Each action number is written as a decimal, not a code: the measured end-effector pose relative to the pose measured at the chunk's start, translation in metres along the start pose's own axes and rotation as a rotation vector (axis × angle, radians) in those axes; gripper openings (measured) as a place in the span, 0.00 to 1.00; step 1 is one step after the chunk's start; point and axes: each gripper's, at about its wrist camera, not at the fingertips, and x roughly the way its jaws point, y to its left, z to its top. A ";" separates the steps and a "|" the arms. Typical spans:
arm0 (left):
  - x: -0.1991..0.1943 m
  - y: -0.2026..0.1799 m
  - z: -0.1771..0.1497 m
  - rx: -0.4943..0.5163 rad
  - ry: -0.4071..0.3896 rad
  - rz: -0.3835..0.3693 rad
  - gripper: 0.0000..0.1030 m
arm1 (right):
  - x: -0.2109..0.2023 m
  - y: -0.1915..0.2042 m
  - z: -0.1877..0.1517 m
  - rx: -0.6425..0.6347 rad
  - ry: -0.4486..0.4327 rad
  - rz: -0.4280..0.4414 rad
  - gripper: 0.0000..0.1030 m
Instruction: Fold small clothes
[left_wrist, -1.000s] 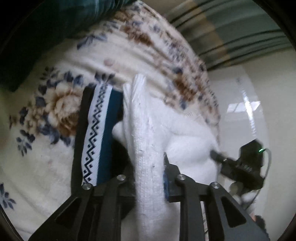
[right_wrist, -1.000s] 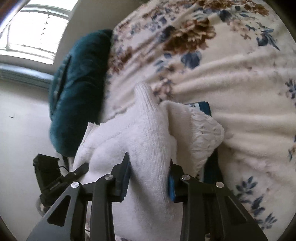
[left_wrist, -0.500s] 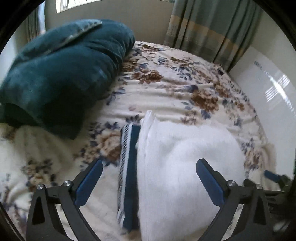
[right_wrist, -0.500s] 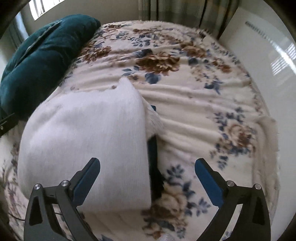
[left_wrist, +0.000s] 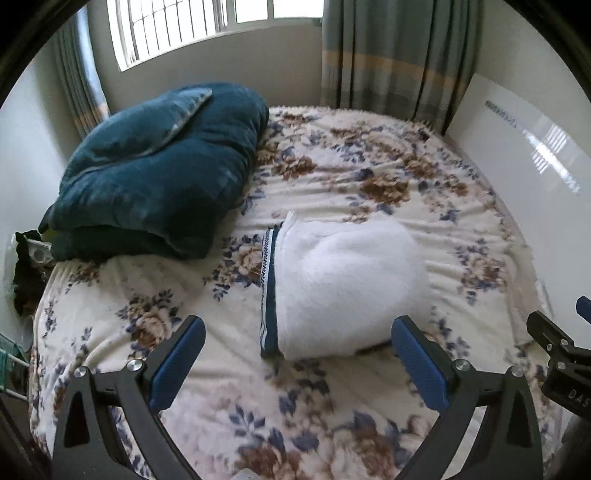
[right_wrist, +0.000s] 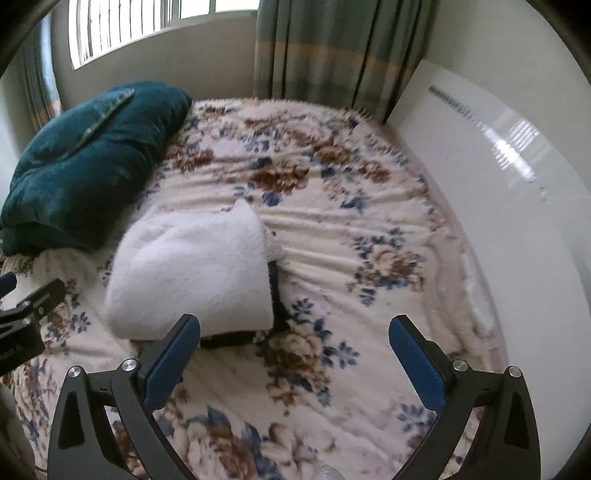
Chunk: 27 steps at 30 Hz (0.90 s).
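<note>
White folded garment (left_wrist: 347, 284) mid-bed (left_wrist: 369, 177)

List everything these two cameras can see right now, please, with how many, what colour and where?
Fluffy white folded garment: one, white, middle of the bed, lying on the dark item.
Dark blue folded cloth with white zigzag trim: one, navy, under the white garment.
Teal velvet cushion: one, dark teal, far left of the bed.
Cream floral fleece blanket: one, cream with brown and blue flowers, covering the bed.
Striped grey-green curtain: one, behind the bed.
Barred window: one, back wall.
Left gripper: black, blue pads, open.
Right gripper: black, blue pads, open.
</note>
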 end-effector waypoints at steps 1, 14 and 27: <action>-0.015 -0.001 -0.002 -0.003 -0.007 -0.002 1.00 | -0.013 -0.002 -0.001 0.002 -0.008 -0.002 1.00; -0.199 -0.011 -0.028 0.002 -0.137 -0.026 1.00 | -0.239 -0.036 -0.023 0.018 -0.176 -0.010 1.00; -0.306 -0.013 -0.054 -0.032 -0.237 -0.011 1.00 | -0.372 -0.063 -0.058 0.022 -0.292 0.018 1.00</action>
